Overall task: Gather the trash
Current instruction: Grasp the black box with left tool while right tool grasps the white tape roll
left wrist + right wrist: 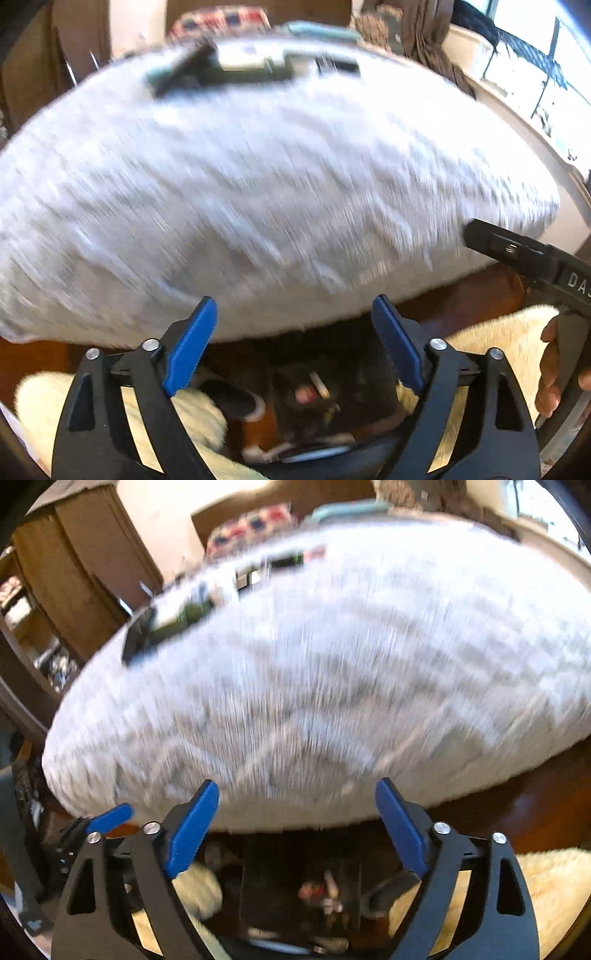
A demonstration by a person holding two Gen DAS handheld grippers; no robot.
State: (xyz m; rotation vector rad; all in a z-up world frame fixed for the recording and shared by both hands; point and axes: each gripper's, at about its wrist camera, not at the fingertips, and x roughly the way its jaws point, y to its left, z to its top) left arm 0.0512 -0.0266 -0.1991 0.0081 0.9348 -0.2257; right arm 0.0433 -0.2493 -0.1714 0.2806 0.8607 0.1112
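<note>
Trash [314, 393], small pale and reddish bits too blurred to identify, lies inside a dark bin [373, 387] on the floor, just below the near edge of the grey-and-white rug [258, 192]. Left gripper [295, 350] hangs above the bin, jaws spread wide, nothing between the blue pads. Right gripper [297, 834] likewise hangs above the bin [258, 878] at the rug's [332, 672] near edge, jaws wide apart and empty. Cream fleece [491, 343] lies on either side of the bin. Dark flat items [229, 70], blurred, sit at the rug's far edge. A hand [554, 373] grips the right tool's handle beside the rug's near right corner.
</note>
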